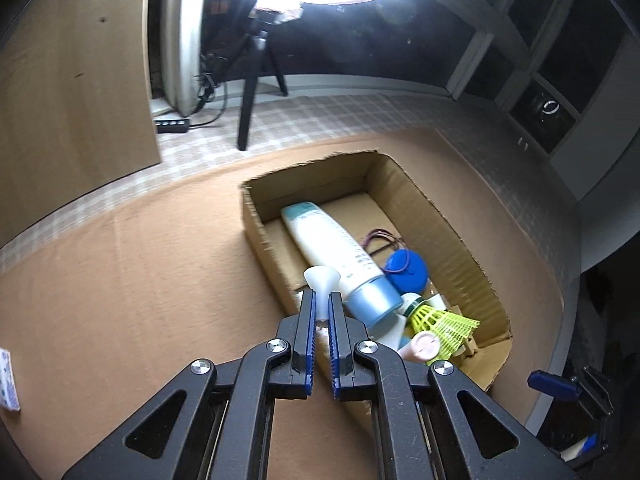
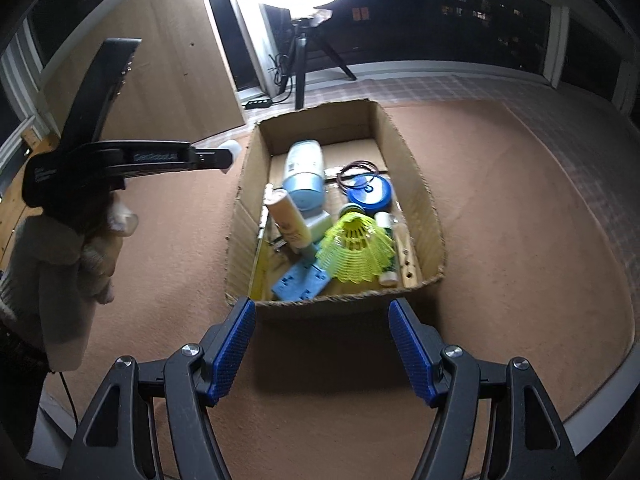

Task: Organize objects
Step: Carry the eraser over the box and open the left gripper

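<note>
Left claw: we see our left claw (image 1: 322,300) closed on a small white funnel-shaped piece (image 1: 321,280), its flared end poking out past the blue pads; the right wrist view shows this claw (image 2: 228,156) from the side, held by a gloved hand (image 2: 94,256), just beside the box's left wall.
Right claw: our right claw (image 2: 322,316) stands wide open with nothing between its blue pads (image 2: 234,344), hanging over the brown tabletop (image 2: 520,220) just in front of the box's near wall.
Box: we find the open cardboard box (image 2: 416,168) sitting on the tabletop, flaps torn off, ragged rim.
Inside, far end: a white lotion bottle with a pale blue cap (image 2: 304,176) lies lengthwise; beside it a round blue tin (image 2: 370,194) with thin dark hair ties (image 2: 356,170) touching it.
Inside, middle: a neon yellow shuttlecock (image 2: 356,252) lies on the pile, skirt toward the near wall; a cream tube (image 2: 290,222) leans to its left.
Inside, near end: a light blue socket-like block (image 2: 300,282) rests against the near wall; a wooden recorder (image 2: 408,256) lies along the right side.
Surroundings: a ring light on a black tripod (image 2: 302,64) stands beyond the box; a small printed packet (image 1: 8,380) lies at the tabletop's left edge.
</note>
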`<action>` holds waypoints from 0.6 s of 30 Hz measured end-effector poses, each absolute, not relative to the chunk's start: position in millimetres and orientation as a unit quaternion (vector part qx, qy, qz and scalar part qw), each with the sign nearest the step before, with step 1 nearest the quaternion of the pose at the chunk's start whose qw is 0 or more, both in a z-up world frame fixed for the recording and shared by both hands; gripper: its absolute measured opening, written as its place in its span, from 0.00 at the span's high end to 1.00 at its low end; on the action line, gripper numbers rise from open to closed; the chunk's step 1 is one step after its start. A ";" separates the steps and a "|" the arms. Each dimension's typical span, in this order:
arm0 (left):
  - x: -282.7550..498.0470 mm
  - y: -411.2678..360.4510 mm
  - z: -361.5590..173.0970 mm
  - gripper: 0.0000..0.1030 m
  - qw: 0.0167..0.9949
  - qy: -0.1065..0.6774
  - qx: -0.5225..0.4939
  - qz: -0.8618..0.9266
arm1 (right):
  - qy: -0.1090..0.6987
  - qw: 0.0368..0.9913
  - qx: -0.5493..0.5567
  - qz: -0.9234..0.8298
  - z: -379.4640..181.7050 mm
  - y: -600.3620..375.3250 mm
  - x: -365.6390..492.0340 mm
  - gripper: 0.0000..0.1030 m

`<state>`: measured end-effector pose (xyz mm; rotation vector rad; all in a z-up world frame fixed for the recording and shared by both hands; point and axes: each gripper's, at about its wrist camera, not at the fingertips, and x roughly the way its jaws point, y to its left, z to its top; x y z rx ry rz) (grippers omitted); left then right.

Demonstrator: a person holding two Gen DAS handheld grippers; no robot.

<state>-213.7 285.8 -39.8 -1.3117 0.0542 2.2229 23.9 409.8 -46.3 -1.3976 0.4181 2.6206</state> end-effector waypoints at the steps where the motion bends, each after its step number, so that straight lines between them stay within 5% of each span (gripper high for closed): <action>1: -214.0 289.4 -40.9 0.95 0.278 0.022 -0.489 0.826 | 0.141 0.073 -0.465 0.871 -46.8 411.5 25.9 0.37; 10: -216.1 305.4 -47.1 0.93 0.277 0.035 -0.493 0.824 | 0.149 0.081 -0.464 0.870 -47.8 420.7 36.7 0.37; 16: -216.5 308.2 -45.9 0.67 0.285 0.029 -0.501 0.817 | 0.152 0.081 -0.464 0.869 -48.7 422.5 40.0 0.37; 18: -214.6 307.3 -44.0 0.67 0.283 0.031 -0.496 0.820 | 0.153 0.080 -0.464 0.869 -49.1 422.4 40.8 0.37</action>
